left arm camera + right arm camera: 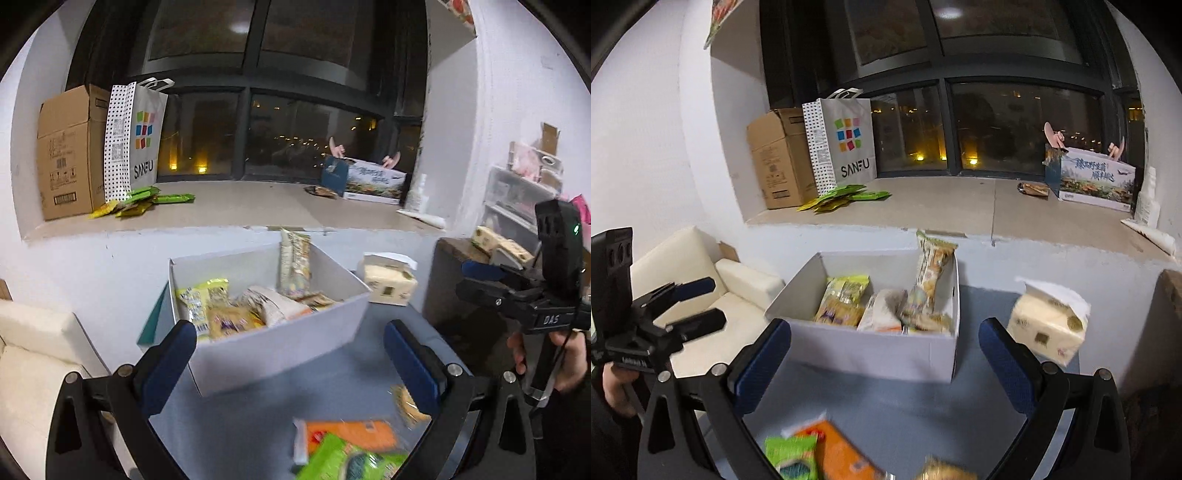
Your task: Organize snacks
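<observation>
A white cardboard box (280,350) (871,354) stands on the grey-blue table and holds several snack packets (236,314) (846,302), one tall packet (293,264) (932,266) leaning upright at its far side. Loose snacks lie near the table's front: an orange pack (351,435) (842,454), a green pack (343,461) (790,454) and a small yellow one (408,404) (942,470). My left gripper (290,354) hovers open above them, nothing between its fingers. My right gripper (884,354) is open too and empty. Each gripper shows in the other's view, left gripper (698,302), right gripper (480,280).
A tissue pack (388,282) (1049,325) sits right of the box. The window ledge (258,210) carries a brown carton (70,155), a SANFU bag (846,140), green packets (144,201) and a printed box (1097,181). A cream sofa (713,291) is left; shelves (517,192) right.
</observation>
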